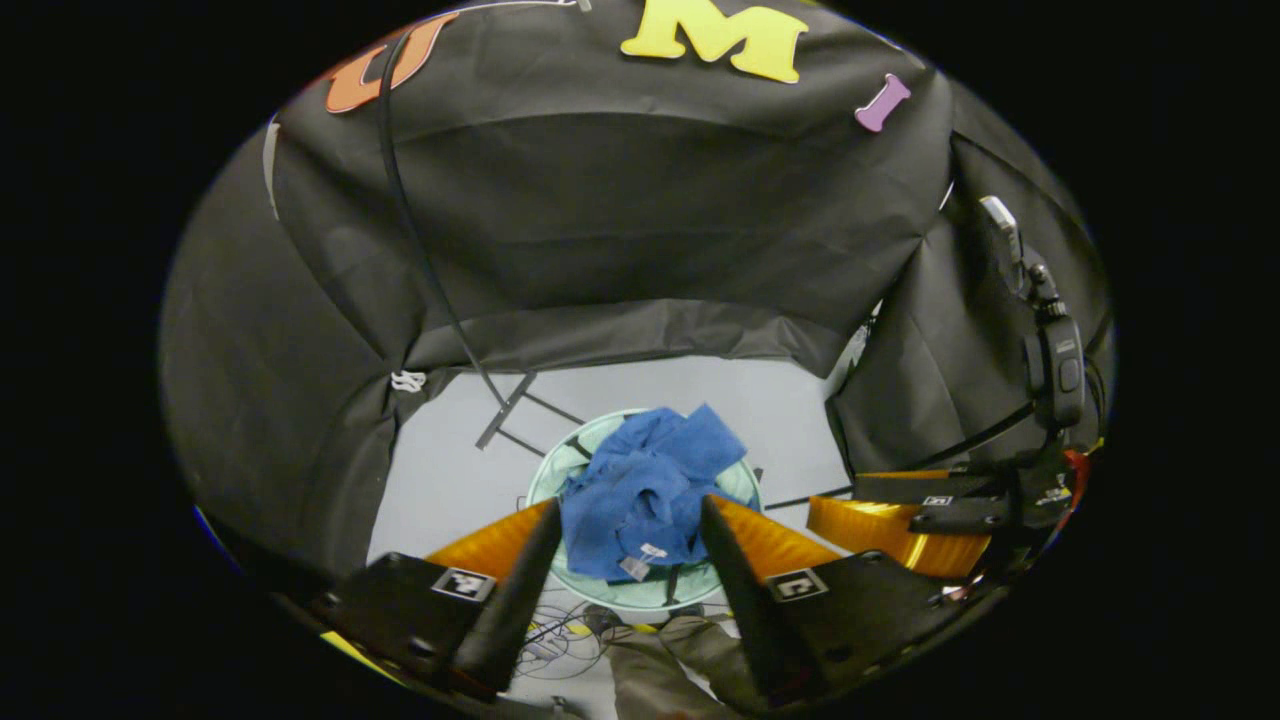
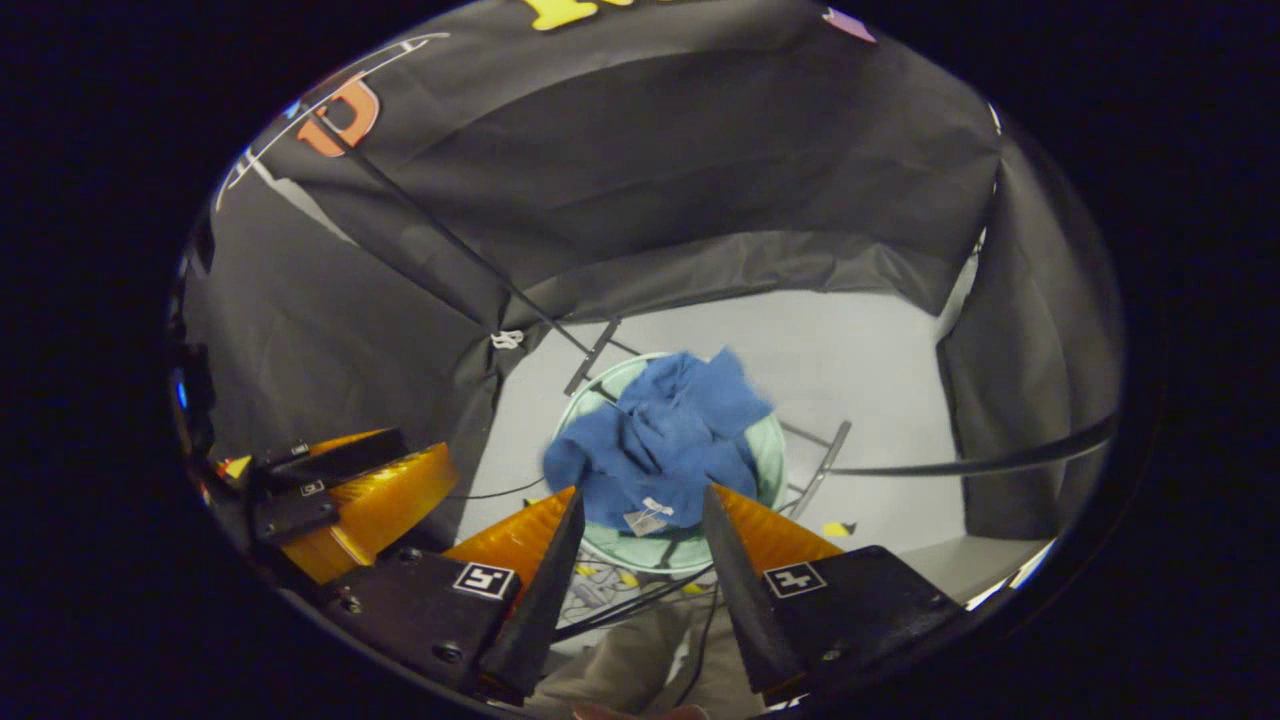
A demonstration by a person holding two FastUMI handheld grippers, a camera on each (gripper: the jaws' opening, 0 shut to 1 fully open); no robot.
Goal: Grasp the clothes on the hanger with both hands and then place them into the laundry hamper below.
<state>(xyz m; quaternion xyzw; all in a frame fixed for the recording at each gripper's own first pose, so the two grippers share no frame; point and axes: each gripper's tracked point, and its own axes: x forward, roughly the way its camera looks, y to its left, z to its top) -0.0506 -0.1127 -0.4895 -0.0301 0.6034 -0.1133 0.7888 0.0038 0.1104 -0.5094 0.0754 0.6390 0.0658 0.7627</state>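
Floor (image 1: pixel 450 470): pale grey, bounded by the black cloth wall; it carries the hamper, a thin black stand and loose cables near its lower edge.
Laundry hamper (image 1: pixel 545 478): round, pale mint green, seen from above, standing on the floor beside the foot of the stand; also in the right gripper view (image 2: pixel 772 452).
Clothes (image 1: pixel 645 490): a blue, towel-textured garment, crumpled into a heap inside the hamper and covering most of its opening; in the right gripper view (image 2: pixel 665 445) one fold hangs over the rim on the left side.
Clothes, axis: bunched, with no clear long axis; a peak of cloth points toward the far rim, and small white tags lie at the near edge.
Stand (image 1: pixel 505 410): black bars on the floor, with a thin pole rising from them along the wall.
Left gripper (image 1: pixel 630 540): fingers spread wide, nothing between them, above the hamper's near rim.
Right gripper (image 2: pixel 640 535): fingers likewise wide apart, holding nothing, above the near rim.
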